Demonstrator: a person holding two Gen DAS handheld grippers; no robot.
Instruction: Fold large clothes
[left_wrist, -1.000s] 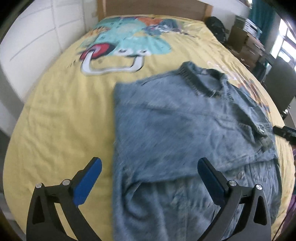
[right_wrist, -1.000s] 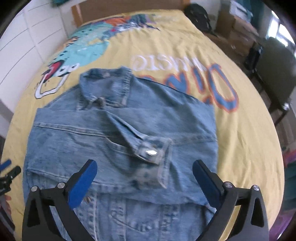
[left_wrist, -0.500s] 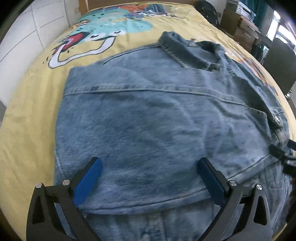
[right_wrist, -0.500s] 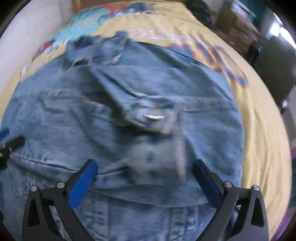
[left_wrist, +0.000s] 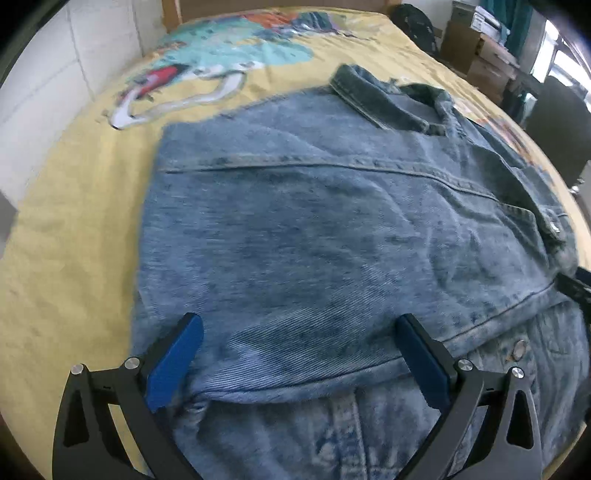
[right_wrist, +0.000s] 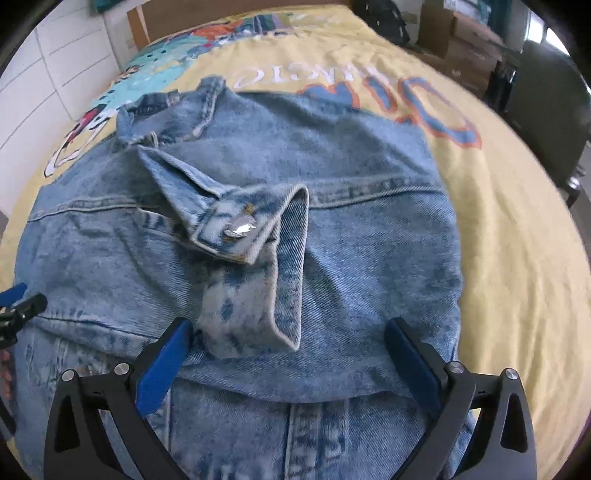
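Observation:
A blue denim jacket (left_wrist: 332, 240) lies on the yellow bed, its lower part folded up over the body, collar at the far end. In the right wrist view the jacket (right_wrist: 351, 229) shows a sleeve cuff (right_wrist: 240, 229) with a metal button lying folded across the middle. My left gripper (left_wrist: 299, 354) is open, its blue pads straddling the folded hem edge on the jacket's left side. My right gripper (right_wrist: 288, 358) is open, low over the folded edge near the cuff. Neither holds cloth. The tip of the left gripper (right_wrist: 18, 306) shows at the left edge of the right wrist view.
The yellow bedspread (left_wrist: 74, 221) with a cartoon print surrounds the jacket. A white wall (left_wrist: 37, 92) runs along the left. A dark chair (right_wrist: 546, 110) and cardboard boxes (left_wrist: 480, 55) stand past the bed's right side.
Both grippers have moved forward and down, close over the jacket's folded edge. They stay open. The jacket itself has not shifted.

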